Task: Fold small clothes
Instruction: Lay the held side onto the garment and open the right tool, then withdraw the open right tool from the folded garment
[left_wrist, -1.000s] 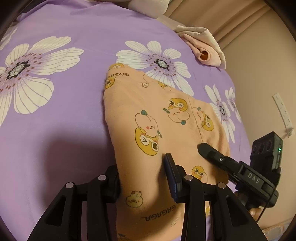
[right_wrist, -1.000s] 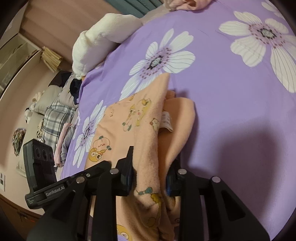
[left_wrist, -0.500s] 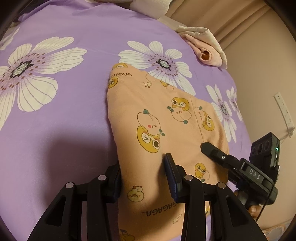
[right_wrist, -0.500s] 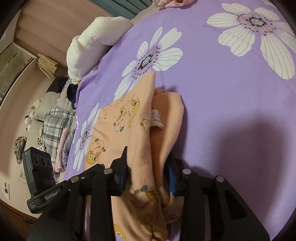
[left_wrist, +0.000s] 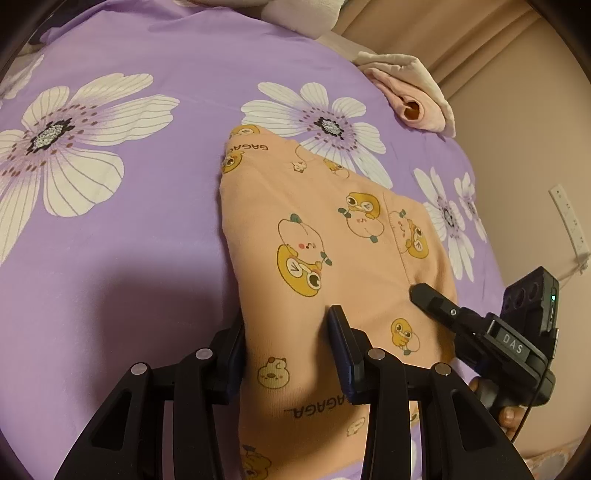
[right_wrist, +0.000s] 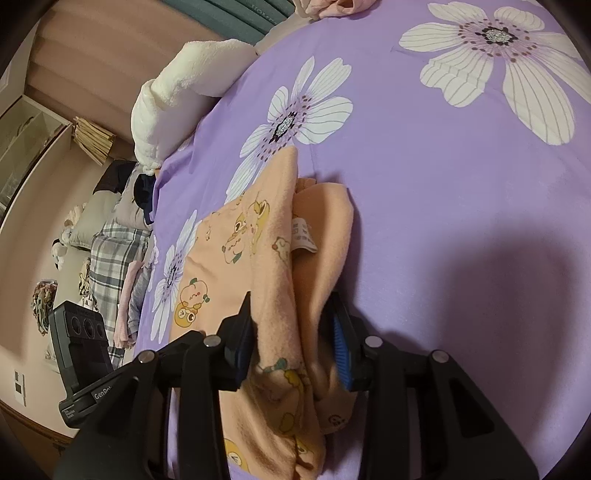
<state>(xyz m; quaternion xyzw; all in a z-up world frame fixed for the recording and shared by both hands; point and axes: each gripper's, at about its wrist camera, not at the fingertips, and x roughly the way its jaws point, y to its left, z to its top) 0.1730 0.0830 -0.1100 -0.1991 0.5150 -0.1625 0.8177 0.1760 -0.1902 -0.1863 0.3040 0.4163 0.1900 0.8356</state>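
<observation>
A peach garment (left_wrist: 314, 229) printed with cartoon ducks and "GAGAGA" lettering lies on the purple flowered bedsheet (left_wrist: 110, 258). My left gripper (left_wrist: 286, 325) is shut on a raised fold at its near edge. To its right, one finger of the right gripper (left_wrist: 439, 304) rests on the same cloth, with a person's fingertips below its handle. In the right wrist view the garment (right_wrist: 221, 266) is bunched into a thick upright fold with a white label showing. My right gripper (right_wrist: 291, 310) is shut on that fold. The cloth fills the gap between its pads.
A rolled pink and cream cloth (left_wrist: 410, 99) lies at the far edge of the bed. A white fluffy pillow (right_wrist: 184, 85) sits at the bed's corner. Plaid and other clothes (right_wrist: 114, 251) are piled beside the bed. A power strip (left_wrist: 569, 225) hangs on the wall.
The fold in my right gripper has bulged wider, with the jaws a little further apart. The right gripper has rolled slightly. The left gripper keeps its hold and place.
</observation>
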